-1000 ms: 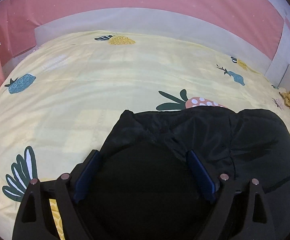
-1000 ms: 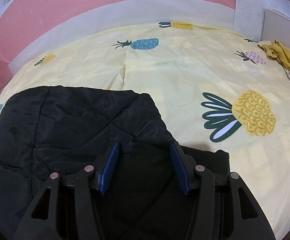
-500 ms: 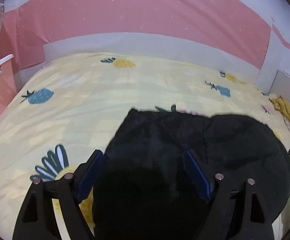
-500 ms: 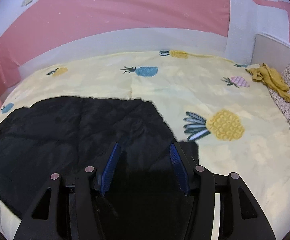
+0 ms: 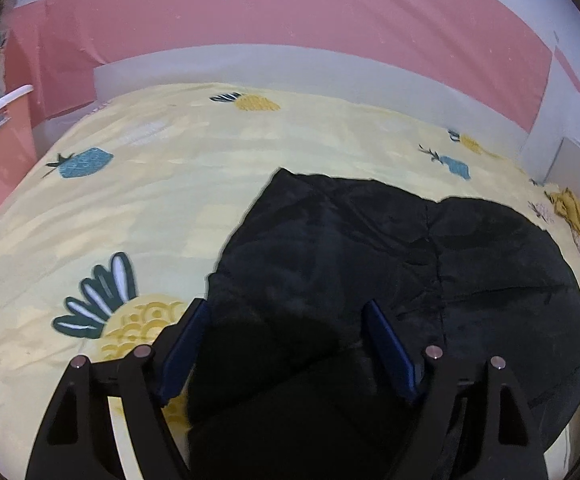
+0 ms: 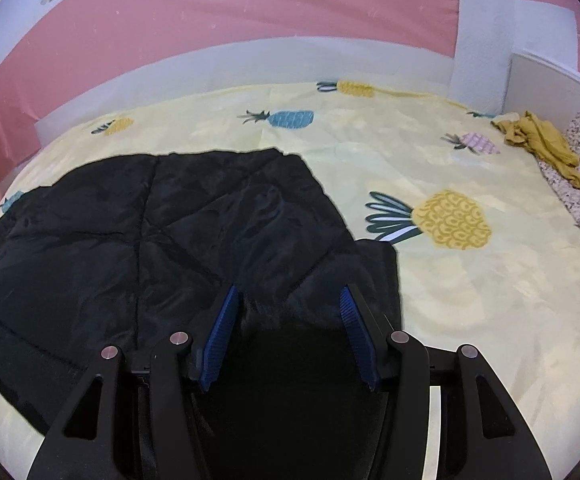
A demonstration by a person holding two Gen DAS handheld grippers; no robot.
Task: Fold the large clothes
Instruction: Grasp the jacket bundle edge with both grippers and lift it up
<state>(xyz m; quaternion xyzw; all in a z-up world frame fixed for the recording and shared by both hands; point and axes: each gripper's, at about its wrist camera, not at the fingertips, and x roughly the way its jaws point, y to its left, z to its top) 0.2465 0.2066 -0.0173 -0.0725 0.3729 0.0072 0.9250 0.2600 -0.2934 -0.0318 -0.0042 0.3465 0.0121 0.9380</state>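
Cloth first: the black padded coat (image 5: 390,264) lies spread on the yellow pineapple bedsheet (image 5: 162,208), directly ahead of and under both my tongs. Seen from the left side it runs off to my right; seen from the right side it runs off to my left, so its long way goes across me, from one hand to the other, and I stand at its near edge with a hand toward each end.

My left tongs (image 5: 286,344) stand wide but are closing at this moment, with dark cloth lying between the blue pads (image 5: 186,348); I cannot see the pads pressing on it. My right tongs (image 6: 288,332) stand part open with coat between the pads as well. That patch is so dark that I cannot tell whether anything is pinched.

Neither hand is clearly nearer; both sit over the near hem. I judge the coming fold will turn on that: the far edge lies straight away from me, so carrying the near edge over means both hands travelling forward together, level with each other.

A mustard-yellow garment (image 6: 542,144) lies crumpled well apart at the bed's right side.
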